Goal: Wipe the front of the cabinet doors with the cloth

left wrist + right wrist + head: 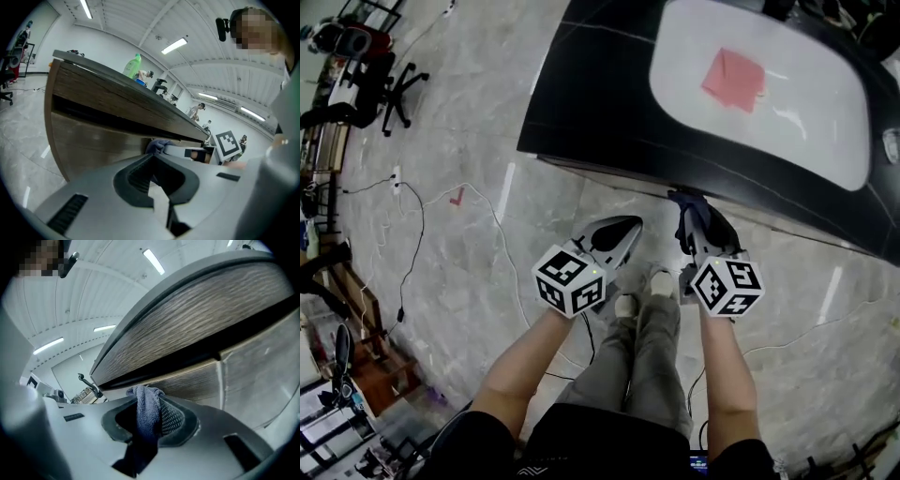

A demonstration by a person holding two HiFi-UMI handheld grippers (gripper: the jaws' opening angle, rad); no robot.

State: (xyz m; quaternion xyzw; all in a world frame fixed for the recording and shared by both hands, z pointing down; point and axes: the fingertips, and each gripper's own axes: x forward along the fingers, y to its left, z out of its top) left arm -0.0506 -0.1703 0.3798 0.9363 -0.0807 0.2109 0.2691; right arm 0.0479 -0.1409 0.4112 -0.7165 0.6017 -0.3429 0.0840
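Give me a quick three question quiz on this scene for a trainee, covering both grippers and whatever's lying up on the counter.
1. Multiple choice: what is the right gripper shut on? A) a blue-grey cloth B) a sponge C) nothing
2. True or false: the left gripper also grips a cloth.
3. Fill in: in the head view, the flat square lying on the white inset is ___ in colour.
Key: 1 A; 2 false, nothing sits between its fingers; 3 pink.
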